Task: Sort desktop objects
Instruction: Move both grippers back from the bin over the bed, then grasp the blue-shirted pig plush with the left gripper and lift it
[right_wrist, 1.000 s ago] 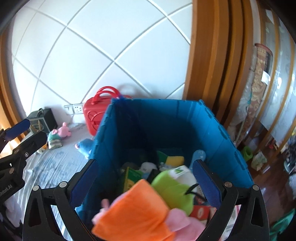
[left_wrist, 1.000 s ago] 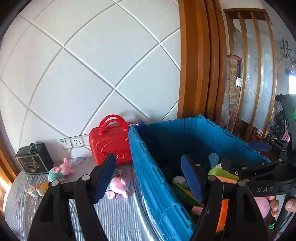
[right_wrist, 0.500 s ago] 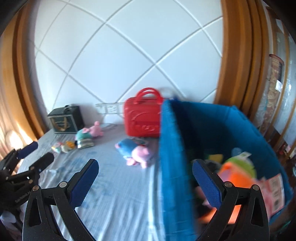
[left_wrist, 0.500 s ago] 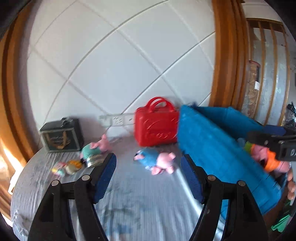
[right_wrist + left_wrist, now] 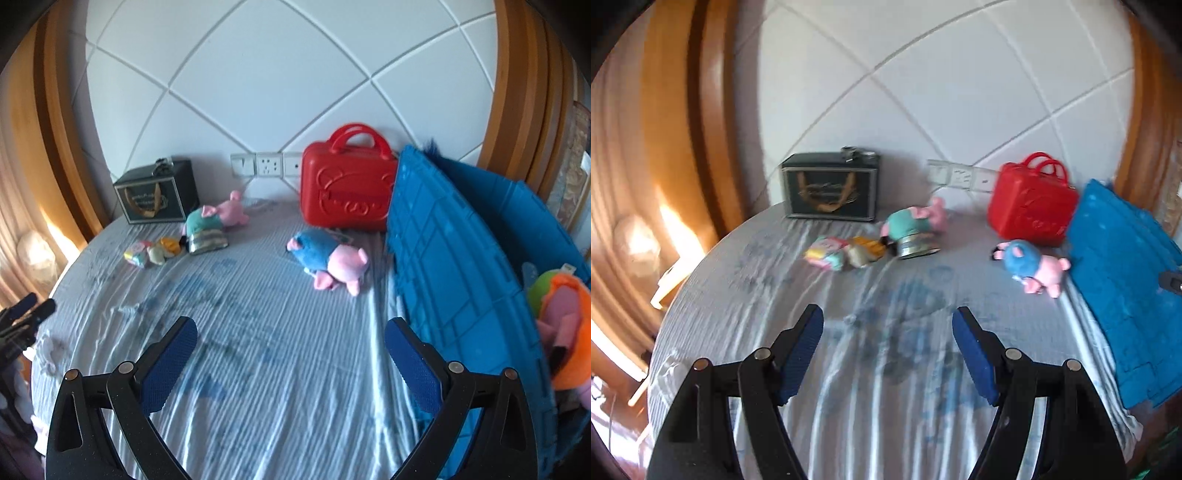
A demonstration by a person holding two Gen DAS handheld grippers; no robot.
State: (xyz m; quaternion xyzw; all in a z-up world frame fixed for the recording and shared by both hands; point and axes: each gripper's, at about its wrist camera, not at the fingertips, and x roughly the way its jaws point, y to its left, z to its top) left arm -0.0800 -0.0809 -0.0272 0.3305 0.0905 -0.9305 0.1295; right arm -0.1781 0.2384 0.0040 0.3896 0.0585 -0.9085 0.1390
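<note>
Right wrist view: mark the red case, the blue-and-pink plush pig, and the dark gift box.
red case [image 5: 347,192], right wrist view, middle of its embossed front.
blue-and-pink plush pig [image 5: 325,258], right wrist view, where blue meets pink.
dark gift box [image 5: 151,201], right wrist view, front face with gold ribbon.

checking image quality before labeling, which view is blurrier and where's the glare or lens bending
Left wrist view: softer, motion-smeared across the dark gift box and small toys; blown-out sunlight at the left edge; wall lines bow from the fisheye. Right wrist view: sharper, the red case reads cleanly; milder glare at left; the blue crate wall curves with the lens.
</note>
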